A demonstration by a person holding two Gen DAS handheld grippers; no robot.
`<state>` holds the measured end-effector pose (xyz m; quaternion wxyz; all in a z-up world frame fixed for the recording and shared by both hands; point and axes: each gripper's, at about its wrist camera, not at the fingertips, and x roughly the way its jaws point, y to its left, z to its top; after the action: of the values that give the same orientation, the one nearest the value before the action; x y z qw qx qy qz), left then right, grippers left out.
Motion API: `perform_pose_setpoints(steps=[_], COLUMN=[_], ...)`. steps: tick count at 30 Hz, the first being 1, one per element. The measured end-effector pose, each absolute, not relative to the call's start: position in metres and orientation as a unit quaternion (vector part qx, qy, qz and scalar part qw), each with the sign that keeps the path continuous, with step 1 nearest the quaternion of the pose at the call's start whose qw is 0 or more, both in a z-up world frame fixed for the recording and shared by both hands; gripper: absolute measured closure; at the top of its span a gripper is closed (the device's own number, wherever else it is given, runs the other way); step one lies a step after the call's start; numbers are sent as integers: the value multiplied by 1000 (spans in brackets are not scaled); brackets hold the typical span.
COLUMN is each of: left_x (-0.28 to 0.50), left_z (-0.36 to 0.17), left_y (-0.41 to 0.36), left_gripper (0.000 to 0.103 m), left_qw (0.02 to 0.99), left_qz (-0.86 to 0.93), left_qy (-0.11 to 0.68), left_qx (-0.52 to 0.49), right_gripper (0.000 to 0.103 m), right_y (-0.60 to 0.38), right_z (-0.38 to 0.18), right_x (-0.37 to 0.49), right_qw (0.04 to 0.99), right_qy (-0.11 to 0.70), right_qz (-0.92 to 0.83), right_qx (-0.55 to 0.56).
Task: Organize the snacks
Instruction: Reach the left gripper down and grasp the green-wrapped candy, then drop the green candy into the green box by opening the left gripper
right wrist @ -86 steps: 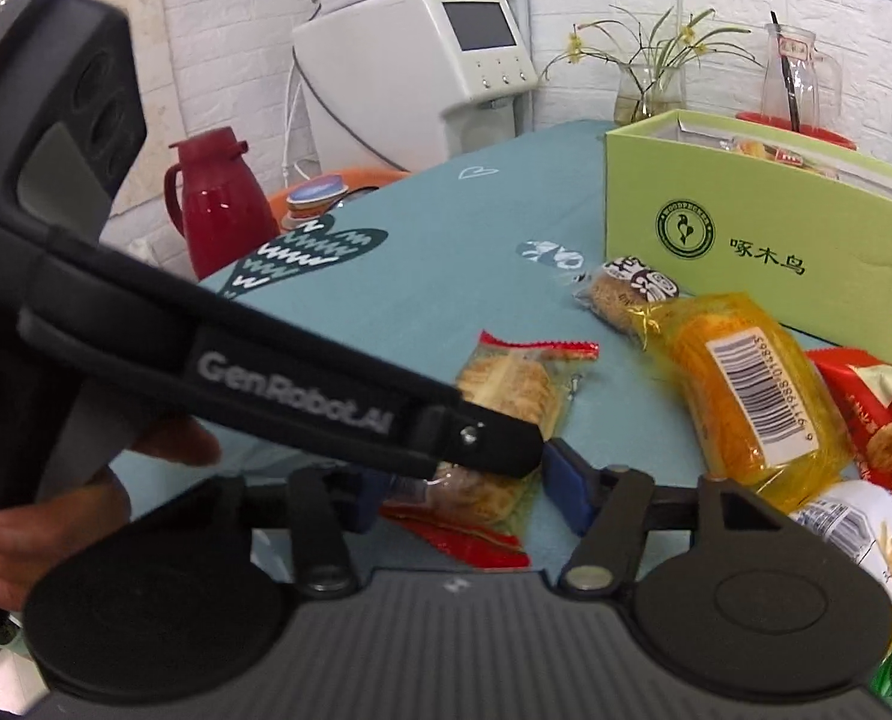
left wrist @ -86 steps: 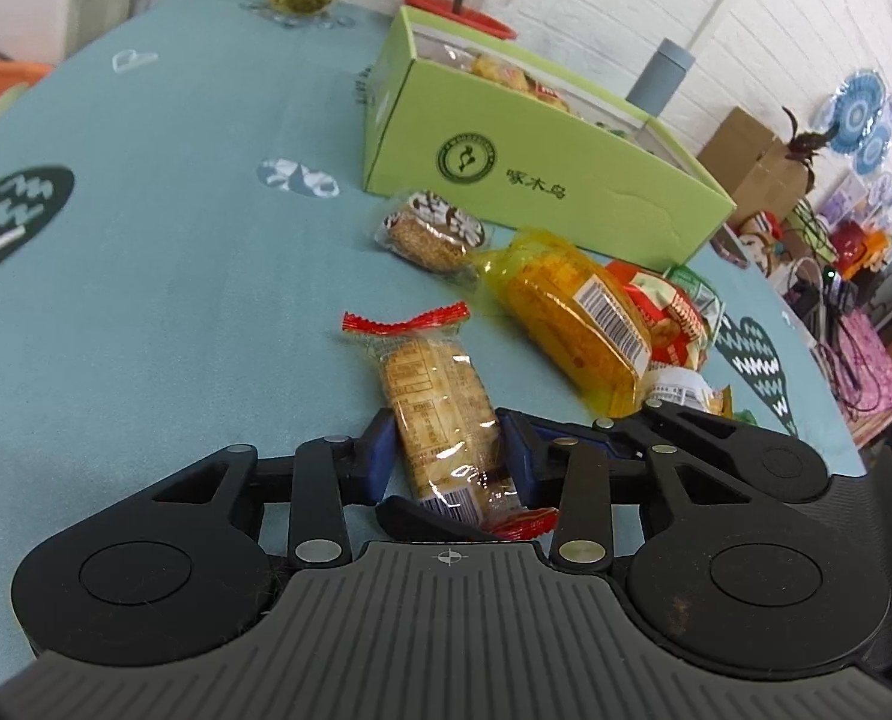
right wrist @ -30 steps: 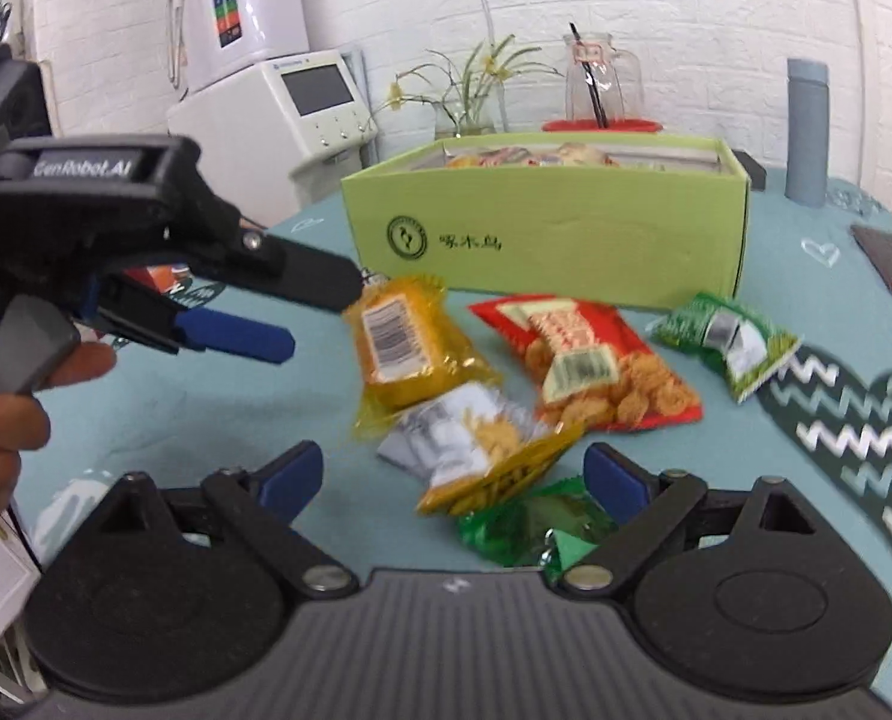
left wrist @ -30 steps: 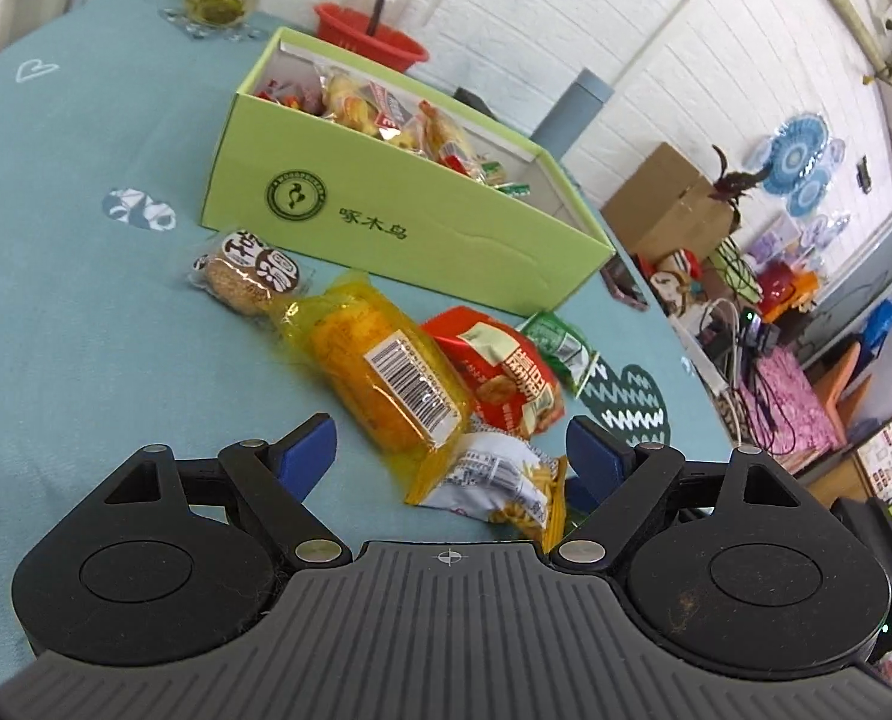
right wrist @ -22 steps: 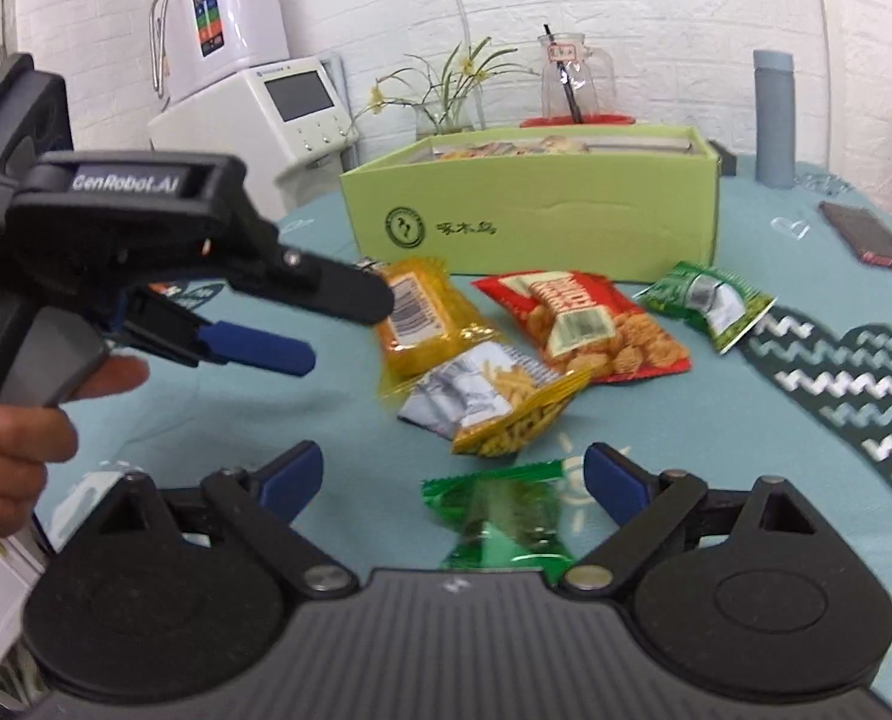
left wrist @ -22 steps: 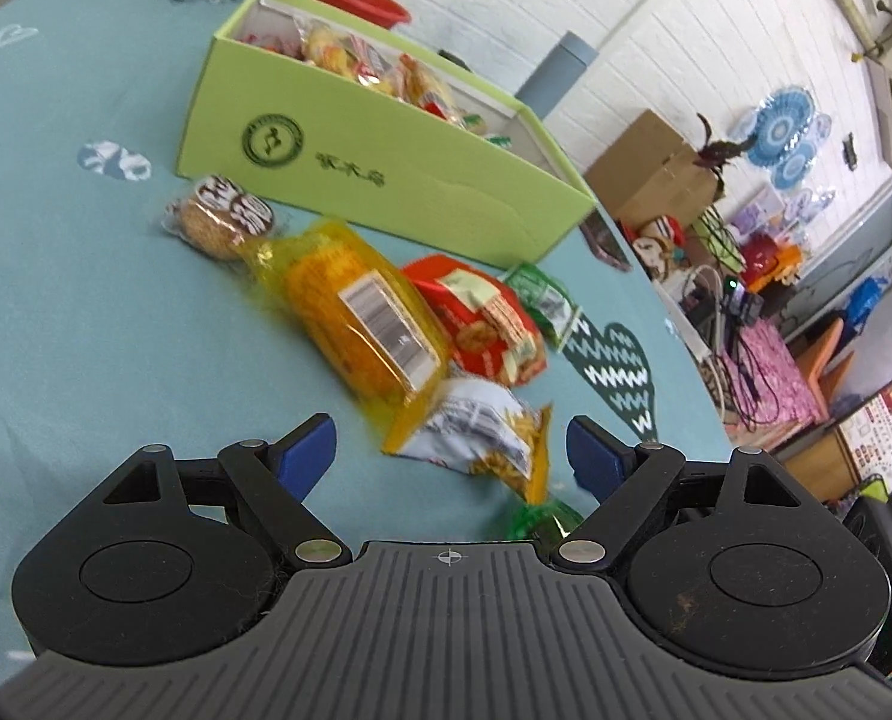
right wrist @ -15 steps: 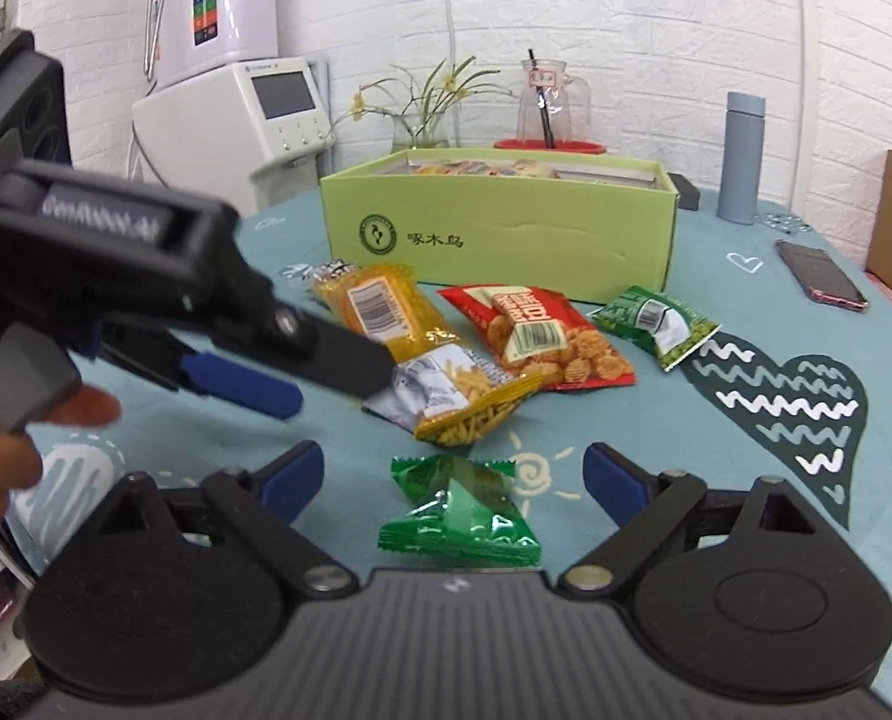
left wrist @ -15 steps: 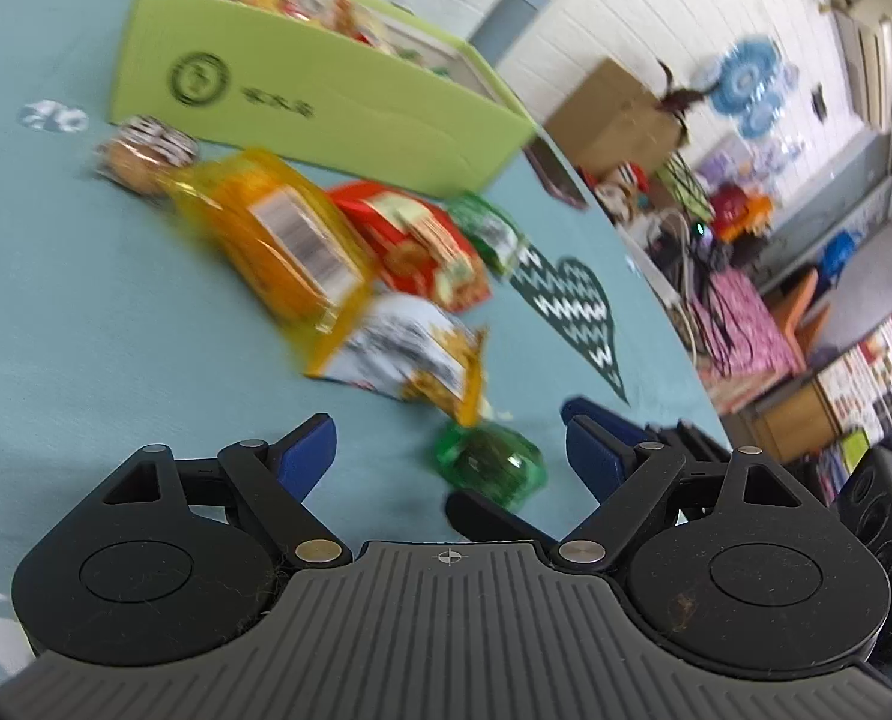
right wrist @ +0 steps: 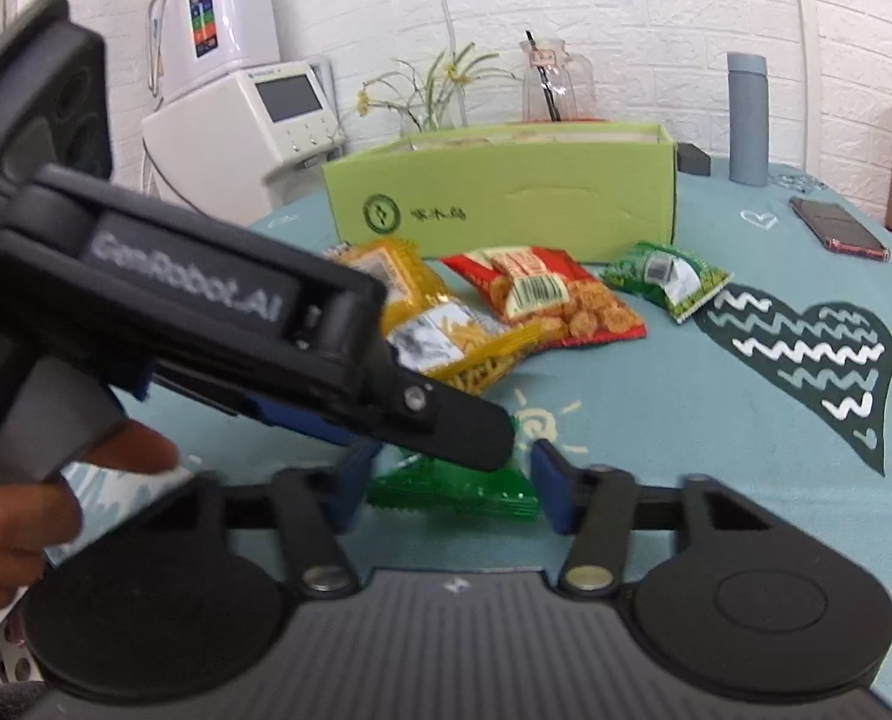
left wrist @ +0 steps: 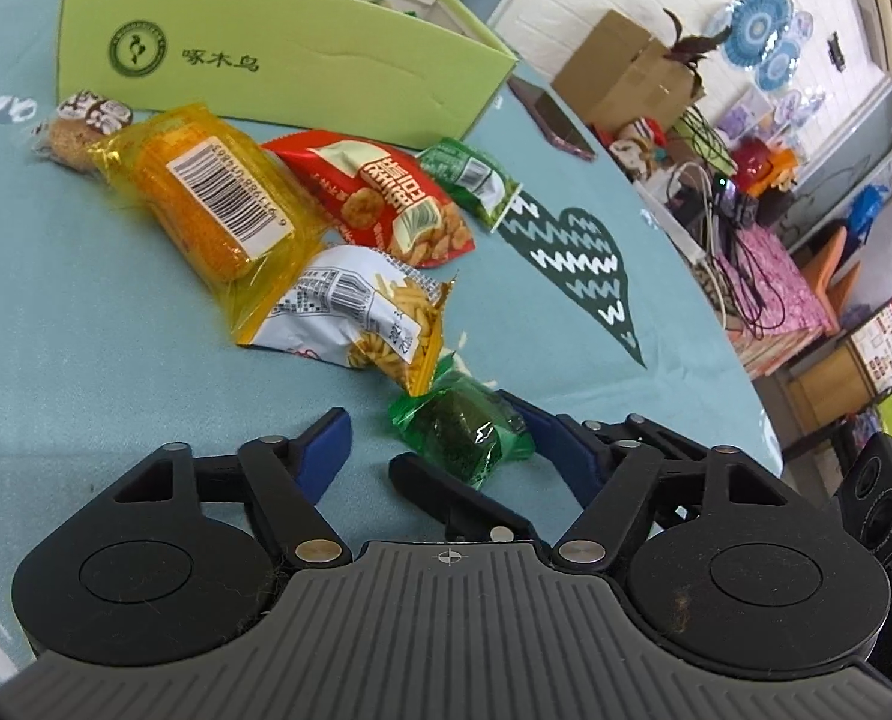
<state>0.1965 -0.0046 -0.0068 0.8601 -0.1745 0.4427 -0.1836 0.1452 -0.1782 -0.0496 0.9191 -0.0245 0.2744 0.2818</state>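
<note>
Tablecloth [left wrist: 56, 312], teal with dark zigzag hearts, covers the whole table, and near its far side stands the long lime-green cardboard box [left wrist: 302, 60], open at the top and already holding wrapped snacks. In front of the box the loose packets lie in a cluster: an orange-yellow packet with a barcode label [left wrist: 212, 204], a red bag of round crackers [left wrist: 380, 198] touching it on the right, a white and yellow bag of stick snacks [left wrist: 350, 312] overlapping the orange packet's near end, a green and white pouch [left wrist: 470, 180] just beside the red bag, and a small round cake in a clear wrapper [left wrist: 80, 123] at the left end, close to the box wall. A dark phone [right wrist: 836, 228] lies apart at the table's right edge, and a grey flask [right wrist: 746, 120] stands behind the box. Nearest to both cameras lies the small green candy packet [left wrist: 464, 432]. The right gripper [right wrist: 452, 480] has just been closing and now pinches that packet, its blue pads pressed against the wrapper's two sides. The left gripper [left wrist: 440, 444] has also just been narrowing its jaws, yet they stand apart: one blue pad is clear of the packet on the left, and its own right pad is hidden among the other tool's fingers. A person's hand [right wrist: 20, 516] holds the left gripper's handle.
</note>
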Motion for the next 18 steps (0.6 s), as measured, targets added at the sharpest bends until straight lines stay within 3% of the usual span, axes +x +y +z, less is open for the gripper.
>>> perform_pose_setpoints(steps=[2,3,11,18], left_x=[195,195,202,237], left_z=[-9,-11,4,59], left_y=[-9,-9,-21,-9], left_gripper=[75,87,89,88], left_qw=[866,857,850,877], left_qz=[-186,-201,-239,-252], left_qy=[438,444,437,367], left_qx=[-156,-166,-169,-179], right_gripper=[54,61,59,57], right_y=[-179,-181,-192,-189], right_z=[-50,-50,-36,13], right_x=[142,140,132,159], right_qw=[923,923,928,944], right_qy=[271,271,276,207], right_qz=[272,272,250,256], right_qx=[-25,-19,-12,-29])
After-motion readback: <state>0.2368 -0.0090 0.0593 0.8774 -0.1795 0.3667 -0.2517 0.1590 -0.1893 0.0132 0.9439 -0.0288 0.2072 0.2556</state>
